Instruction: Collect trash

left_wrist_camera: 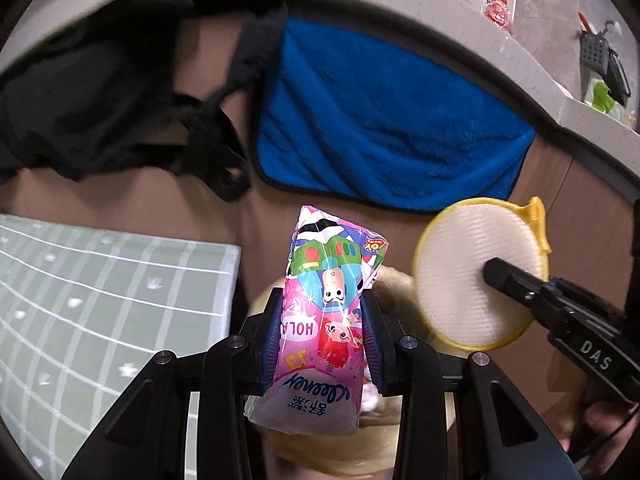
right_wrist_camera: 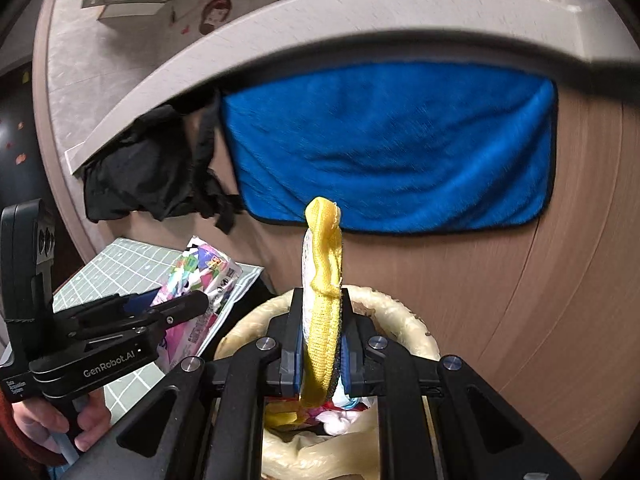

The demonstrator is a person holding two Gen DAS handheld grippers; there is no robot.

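My left gripper (left_wrist_camera: 324,332) pinches a pink tissue pack (left_wrist_camera: 324,320), pads pressed on both sides, pack upright. My right gripper (right_wrist_camera: 320,344) pinches a round yellow-rimmed scrub pad (right_wrist_camera: 322,304) edge-on, loop end at 12 o'clock. Both hang over a bin lined with a pale bag (right_wrist_camera: 404,320), at 6 o'clock under the jaws. Blue towel (left_wrist_camera: 380,120) at 12, black cloth (left_wrist_camera: 100,108) at 10, green grid mat (left_wrist_camera: 100,300) at 9.
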